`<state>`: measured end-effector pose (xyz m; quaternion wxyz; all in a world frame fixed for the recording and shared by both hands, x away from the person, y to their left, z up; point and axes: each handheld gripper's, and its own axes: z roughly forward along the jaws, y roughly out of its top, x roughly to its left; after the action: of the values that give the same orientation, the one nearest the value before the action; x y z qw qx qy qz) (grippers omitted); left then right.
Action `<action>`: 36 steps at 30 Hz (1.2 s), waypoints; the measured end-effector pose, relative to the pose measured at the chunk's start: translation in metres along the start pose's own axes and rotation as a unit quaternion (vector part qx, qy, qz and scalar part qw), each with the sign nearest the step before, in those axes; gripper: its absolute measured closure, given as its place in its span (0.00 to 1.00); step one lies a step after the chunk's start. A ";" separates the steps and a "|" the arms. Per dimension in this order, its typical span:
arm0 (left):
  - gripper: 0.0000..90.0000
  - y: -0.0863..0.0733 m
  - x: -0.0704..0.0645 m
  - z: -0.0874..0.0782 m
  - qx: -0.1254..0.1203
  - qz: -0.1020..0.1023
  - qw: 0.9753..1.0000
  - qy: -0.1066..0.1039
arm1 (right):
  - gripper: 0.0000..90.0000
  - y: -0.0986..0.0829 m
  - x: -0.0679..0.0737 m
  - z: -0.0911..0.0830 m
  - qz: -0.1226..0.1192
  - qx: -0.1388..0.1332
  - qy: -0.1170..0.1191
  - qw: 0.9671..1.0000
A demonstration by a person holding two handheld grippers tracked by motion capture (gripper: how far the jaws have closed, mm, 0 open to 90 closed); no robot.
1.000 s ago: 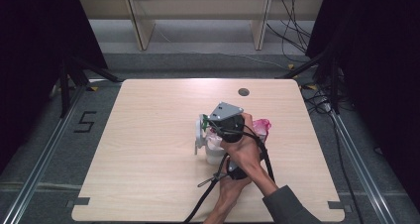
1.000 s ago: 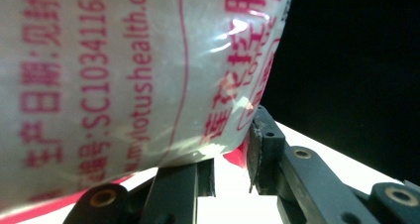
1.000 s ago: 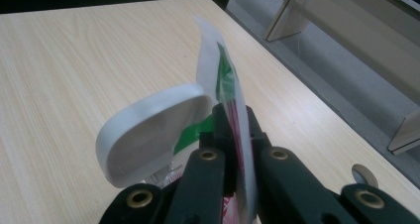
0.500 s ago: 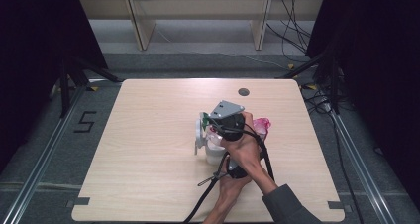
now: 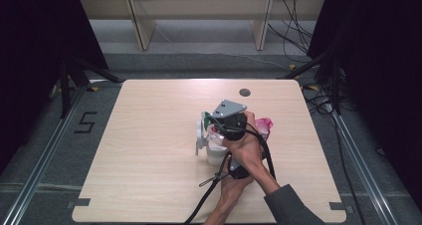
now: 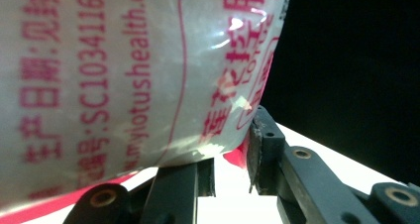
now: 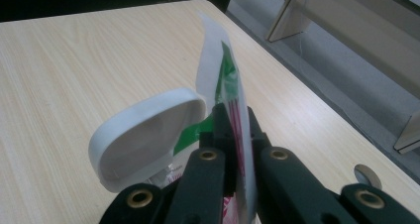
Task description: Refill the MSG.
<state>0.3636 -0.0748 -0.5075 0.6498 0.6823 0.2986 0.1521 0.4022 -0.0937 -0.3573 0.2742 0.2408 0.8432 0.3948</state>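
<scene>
Mid-table stands a white container (image 5: 214, 154) with its hinged lid (image 5: 200, 135) swung open. My right gripper (image 5: 215, 121), grey plate on top, hovers over it, shut on a thin white packet (image 7: 218, 70) printed green and red. The packet stands upright between the jaws, with the open lid (image 7: 148, 135) just to its left. My left gripper (image 5: 230, 161) comes in from below, by the container. In the left gripper view its jaws (image 6: 232, 159) stand a narrow gap apart, under a glossy white wrapper with red print (image 6: 124, 70) that hangs very close above them.
A pink bag (image 5: 263, 125) lies just right of the hands. The wooden table (image 5: 149, 135) has a dark round grommet (image 5: 244, 92) near its far edge. Black cables trail from the grippers toward the near edge. Shelving legs stand on the floor beyond the table.
</scene>
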 end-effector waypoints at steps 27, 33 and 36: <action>0.84 -0.002 0.000 0.002 -0.003 -0.003 1.000 -0.001 | 1.00 -0.001 -0.004 0.002 0.019 0.009 0.009 1.000; 0.84 -0.002 0.000 0.001 -0.004 -0.002 1.000 0.002 | 1.00 -0.001 -0.003 0.003 0.012 0.008 0.007 1.000; 0.84 -0.003 0.001 0.001 -0.001 -0.001 1.000 0.005 | 1.00 -0.001 -0.004 0.002 0.003 -0.001 0.003 1.000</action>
<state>0.3642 -0.0754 -0.5102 0.6492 0.6806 0.3023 0.1547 0.4063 -0.0955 -0.3582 0.2711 0.2415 0.8428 0.3973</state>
